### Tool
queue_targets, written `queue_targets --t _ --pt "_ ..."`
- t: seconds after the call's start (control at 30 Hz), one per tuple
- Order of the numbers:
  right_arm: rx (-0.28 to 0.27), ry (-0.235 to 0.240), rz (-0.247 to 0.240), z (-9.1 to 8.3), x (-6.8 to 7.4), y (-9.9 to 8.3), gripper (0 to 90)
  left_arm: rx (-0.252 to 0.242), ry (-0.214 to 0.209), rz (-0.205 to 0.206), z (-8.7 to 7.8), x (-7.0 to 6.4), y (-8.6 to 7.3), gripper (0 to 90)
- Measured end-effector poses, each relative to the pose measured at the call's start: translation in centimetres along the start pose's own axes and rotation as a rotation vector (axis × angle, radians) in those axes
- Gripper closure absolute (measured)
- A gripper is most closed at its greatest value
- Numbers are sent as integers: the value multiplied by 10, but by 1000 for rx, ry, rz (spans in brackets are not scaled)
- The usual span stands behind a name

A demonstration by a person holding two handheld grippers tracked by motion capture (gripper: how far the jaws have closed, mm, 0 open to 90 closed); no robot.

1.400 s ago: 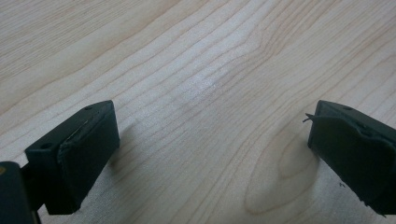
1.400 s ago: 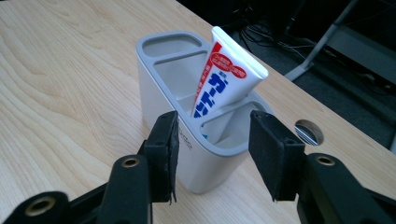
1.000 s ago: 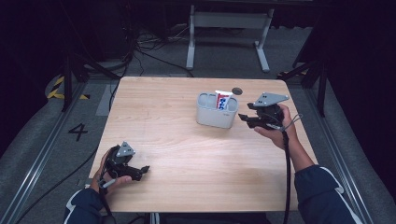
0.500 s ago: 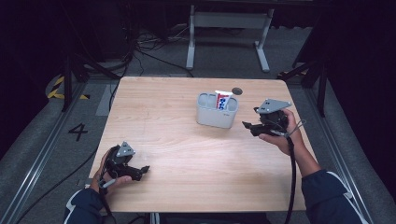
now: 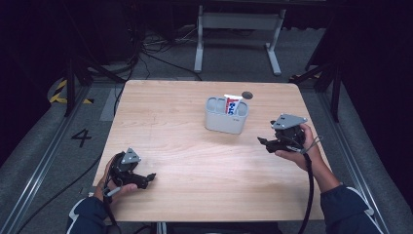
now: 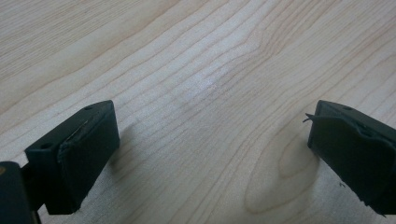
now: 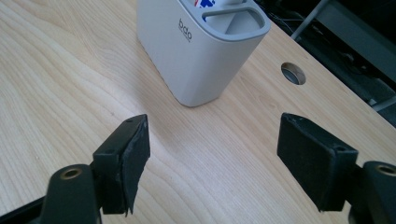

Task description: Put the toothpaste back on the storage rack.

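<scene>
A pale grey holder [image 5: 226,116] with compartments stands on the wooden table [image 5: 185,141], right of centre toward the back. A white tube with red and blue print [image 5: 232,104] sticks up out of it. My right gripper [image 5: 266,143] hangs to the holder's right, nearer the person, open and empty. In the right gripper view the holder [image 7: 198,44] stands just beyond the gripper [image 7: 212,151], whose jaws are spread wide. My left gripper [image 5: 149,178] rests low at the table's front left, open, with bare wood between its jaws in the left gripper view [image 6: 210,154].
A round cable hole [image 5: 247,94] is cut in the table behind the holder, also seen as a hole [image 7: 293,73] in the right gripper view. A metal stand [image 5: 238,22] and cables lie on the dark floor beyond the table. A floor marking "4" [image 5: 81,137] is at the left.
My right gripper has drawn back from the holder, toward the person and down to the right. The left gripper has stayed still.
</scene>
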State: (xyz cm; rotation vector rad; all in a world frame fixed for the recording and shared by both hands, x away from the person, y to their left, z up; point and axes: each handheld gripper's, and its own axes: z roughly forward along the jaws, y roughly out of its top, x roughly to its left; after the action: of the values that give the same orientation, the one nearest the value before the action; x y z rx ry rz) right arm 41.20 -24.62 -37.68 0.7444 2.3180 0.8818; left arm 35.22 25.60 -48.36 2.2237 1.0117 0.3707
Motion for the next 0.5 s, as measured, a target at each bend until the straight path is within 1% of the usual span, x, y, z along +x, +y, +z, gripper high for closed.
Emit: queue_targets --t 0.13,0.27,0.33,0.47,0.5 --pt "5 -3 -9 -2 2 -7 255 0 0 0 0 0 0 24" --pt "6 -1 -5 -4 4 -15 254 0 0 0 0 0 0 24" --pt "7 9 0 -5 5 -21 254 0 0 0 0 0 0 24" --pt "17 3 -12 -6 7 -31 254 0 0 0 0 0 0 24" --pt "18 6 -3 -6 8 -32 254 0 0 0 0 0 0 24"
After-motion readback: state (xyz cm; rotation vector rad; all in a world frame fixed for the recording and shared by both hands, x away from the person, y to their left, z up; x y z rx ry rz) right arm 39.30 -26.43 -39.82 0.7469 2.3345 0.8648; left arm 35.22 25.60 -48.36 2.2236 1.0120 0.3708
